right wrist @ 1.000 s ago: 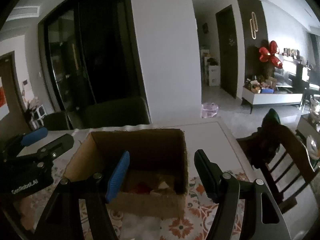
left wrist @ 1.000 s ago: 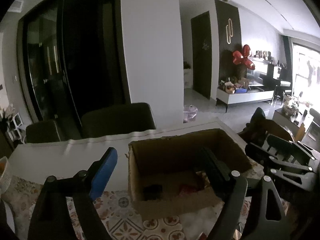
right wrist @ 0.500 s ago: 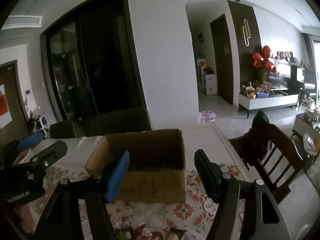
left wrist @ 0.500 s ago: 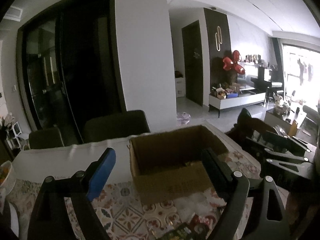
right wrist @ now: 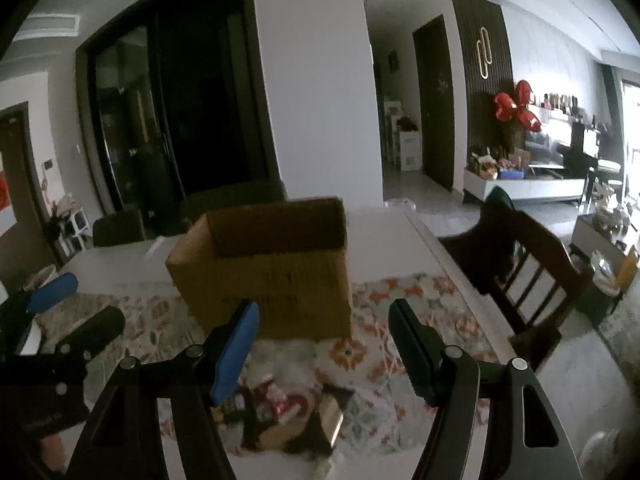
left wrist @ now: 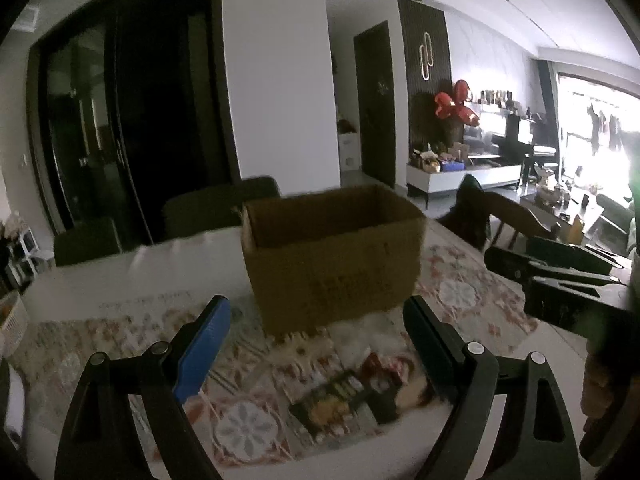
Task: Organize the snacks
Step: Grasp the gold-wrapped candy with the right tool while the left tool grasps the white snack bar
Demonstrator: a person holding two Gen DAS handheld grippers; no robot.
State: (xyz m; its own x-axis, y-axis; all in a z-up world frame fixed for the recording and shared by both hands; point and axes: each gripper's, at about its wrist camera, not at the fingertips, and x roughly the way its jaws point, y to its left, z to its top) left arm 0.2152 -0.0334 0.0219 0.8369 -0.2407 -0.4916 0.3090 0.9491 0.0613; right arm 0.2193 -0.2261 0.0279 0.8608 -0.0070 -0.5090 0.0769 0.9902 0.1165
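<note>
An open brown cardboard box point(left wrist: 332, 256) point(right wrist: 268, 268) stands on the patterned tablecloth. A pile of snack packets point(left wrist: 352, 396) point(right wrist: 288, 412) lies on the cloth in front of it, blurred, dark, red and white. My left gripper point(left wrist: 316, 344) hangs above the near side of the pile, jaws wide apart and empty. Over the same pile my right gripper point(right wrist: 324, 344) is open too, with nothing between its fingers. Each gripper shows at the edge of the other's view: the right one point(left wrist: 560, 280), the left one point(right wrist: 68, 308).
The table point(left wrist: 100, 280) carries a floral cloth point(right wrist: 420, 300). Dark chairs point(left wrist: 220, 208) stand behind it, a wooden chair point(right wrist: 520, 272) at its right side. A white basket point(left wrist: 10, 324) sits at the far left. Pillar, dark doors and living room lie beyond.
Both grippers have pulled back from above the box toward the near table edge and sunk a little; the box interior has dropped from sight and the snack pile has come into view. Both stay open.
</note>
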